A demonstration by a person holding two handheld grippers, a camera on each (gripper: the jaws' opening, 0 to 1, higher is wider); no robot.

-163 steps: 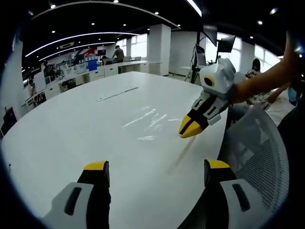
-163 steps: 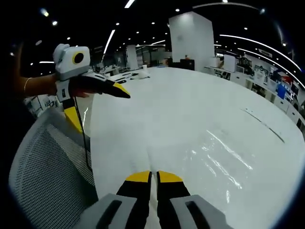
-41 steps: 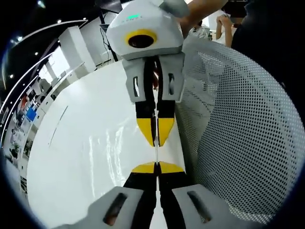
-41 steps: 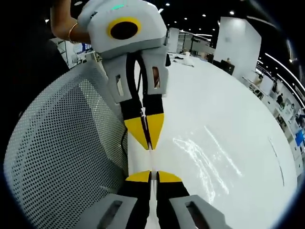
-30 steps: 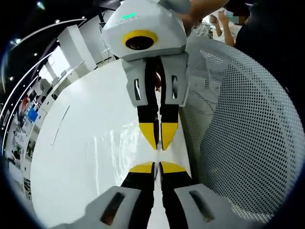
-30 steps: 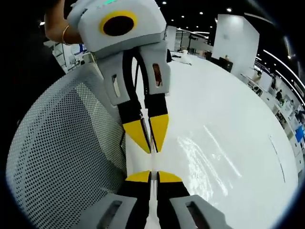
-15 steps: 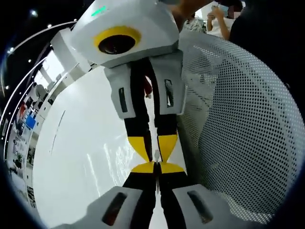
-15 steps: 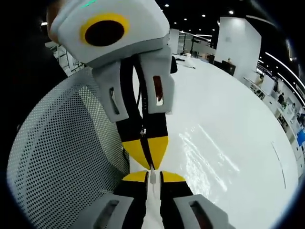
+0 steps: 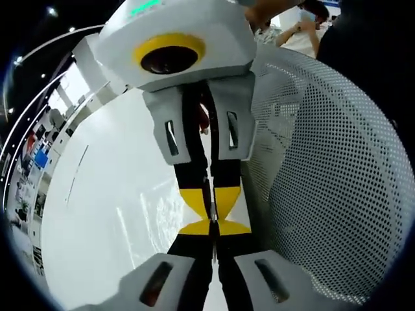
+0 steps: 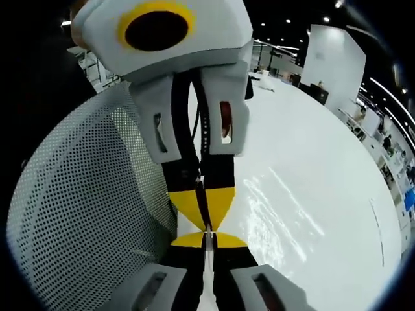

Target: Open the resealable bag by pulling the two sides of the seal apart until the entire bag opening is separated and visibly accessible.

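Now we have both hand-held grippers meeting tip to tip over the near edge of the counter [image 9: 97, 214]. In the left gripper view our left hand-held gripper [image 9: 213, 227] rises from below with its yellow tips pressed together, and the right hand-held gripper [image 9: 210, 196] comes down from above to face it, its tips also pinched. Between the two pairs of tips runs a thin pale strip, which we take to be the top edge of the bag [image 9: 152, 217]; the clear film of the bag spreads away to the left of the grippers, lying flat and glinting on the counter. In the right gripper view the same meeting shows mirrored: our right hand-held gripper [image 10: 209, 240] below, the left one [image 10: 206, 223] above, the bag [image 10: 275, 210] shimmering off to the right. We judge each gripper holds one lip of the seal, facing the other so that drawing them apart would peel the two sides open; whether each has only its own lip, we cannot tell, as the film is too thin and clear. A mesh chair back [image 9: 324, 168] stands just beside the grippers, off the counter's edge. The seal looks still closed, so the pull itself remains to be done.
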